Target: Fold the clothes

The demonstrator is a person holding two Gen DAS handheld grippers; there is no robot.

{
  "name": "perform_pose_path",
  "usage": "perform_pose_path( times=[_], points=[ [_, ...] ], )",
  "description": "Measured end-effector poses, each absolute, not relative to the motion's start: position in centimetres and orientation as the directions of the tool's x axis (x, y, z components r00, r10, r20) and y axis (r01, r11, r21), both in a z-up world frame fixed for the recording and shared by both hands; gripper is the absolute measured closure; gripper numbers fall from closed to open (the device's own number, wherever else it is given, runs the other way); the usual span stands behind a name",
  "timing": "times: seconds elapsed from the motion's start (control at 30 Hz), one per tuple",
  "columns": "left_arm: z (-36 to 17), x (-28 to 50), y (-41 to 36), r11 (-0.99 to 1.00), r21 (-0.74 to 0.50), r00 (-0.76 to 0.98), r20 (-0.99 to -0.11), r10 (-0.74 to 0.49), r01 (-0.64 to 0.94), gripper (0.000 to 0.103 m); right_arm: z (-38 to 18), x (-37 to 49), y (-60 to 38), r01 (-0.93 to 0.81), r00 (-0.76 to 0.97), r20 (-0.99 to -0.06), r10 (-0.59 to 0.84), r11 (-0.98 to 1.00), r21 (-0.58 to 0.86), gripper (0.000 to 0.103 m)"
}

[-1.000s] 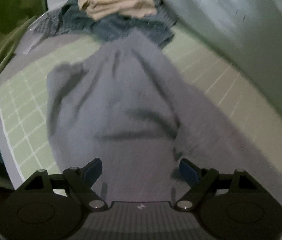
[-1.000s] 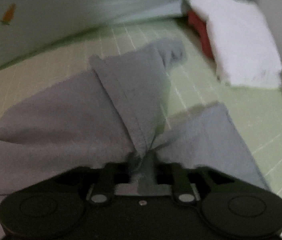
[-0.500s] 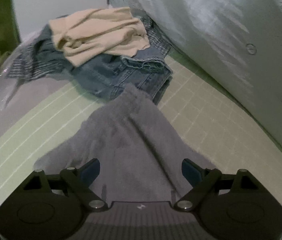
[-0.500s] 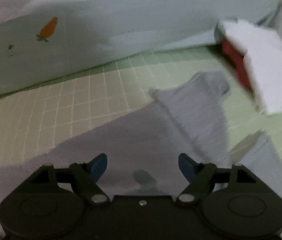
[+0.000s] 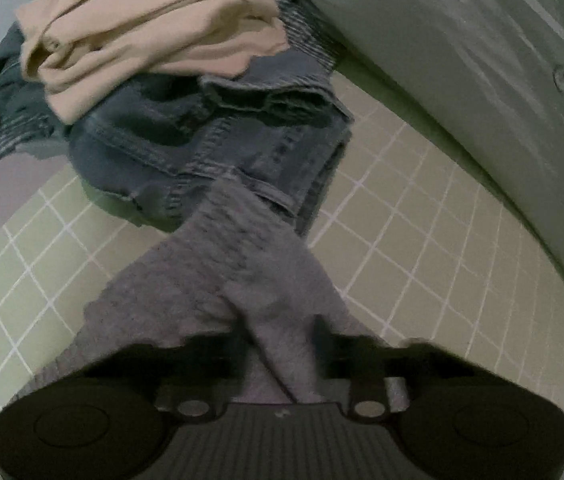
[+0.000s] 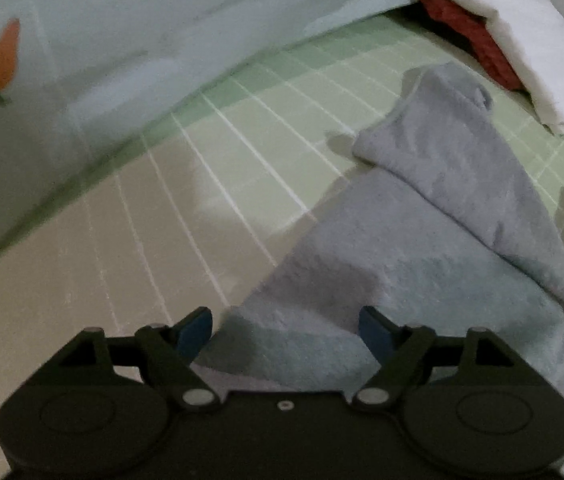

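A grey garment (image 5: 238, 272) lies on the green grid mat (image 5: 421, 264). My left gripper (image 5: 282, 356) is shut on a fold of the grey garment near its end, close to the mat. The same grey garment (image 6: 421, 248) shows in the right wrist view, with one part folded over and rumpled. My right gripper (image 6: 285, 330) is open and empty, its blue pads (image 6: 196, 330) astride the garment's near edge.
A pile of clothes, with a beige garment (image 5: 154, 28) on blue jeans (image 5: 218, 136), lies just beyond the grey garment in the left wrist view. A white folded cloth (image 6: 513, 36) over a red one (image 6: 469, 40) lies at the far right. A pale sheet with a carrot print (image 6: 0, 60) borders the mat.
My left gripper has moved towards the clothes pile and shut on the grey garment. My right gripper let go of the garment half a second ago and has stayed open, shifting left.
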State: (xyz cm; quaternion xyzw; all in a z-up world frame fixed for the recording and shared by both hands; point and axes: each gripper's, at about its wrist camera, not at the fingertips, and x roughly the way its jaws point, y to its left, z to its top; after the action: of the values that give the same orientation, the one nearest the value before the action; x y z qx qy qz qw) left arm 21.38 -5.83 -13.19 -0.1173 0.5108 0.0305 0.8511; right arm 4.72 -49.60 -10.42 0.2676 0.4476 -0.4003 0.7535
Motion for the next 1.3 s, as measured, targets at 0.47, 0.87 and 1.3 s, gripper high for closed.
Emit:
perform_pose_path(
  times=[0.47,0.87,1.3],
  points=[
    [-8.4,8.5,1.9,0.949,-0.267,0.591,-0.798,-0.118,-0.170,0.100,-2.9,-6.2,-48.1,0.774,0.472,-0.773,-0.424,0.619,0.132,0.102],
    [-10.9,3.6,4.7,0.969,-0.187,0.504,-0.860,-0.080,-0.164,0.058,-8.2,-14.6,-46.6,0.798,0.297,-0.878,-0.375,0.603,0.012,0.098],
    [-9.9,12.5,3.0,0.980,-0.200,0.607,-0.776,-0.169,0.016,0.034,-6.1,-11.9,-46.1,0.830,0.338,-0.827,-0.449,0.557,0.038,0.044]
  ],
)
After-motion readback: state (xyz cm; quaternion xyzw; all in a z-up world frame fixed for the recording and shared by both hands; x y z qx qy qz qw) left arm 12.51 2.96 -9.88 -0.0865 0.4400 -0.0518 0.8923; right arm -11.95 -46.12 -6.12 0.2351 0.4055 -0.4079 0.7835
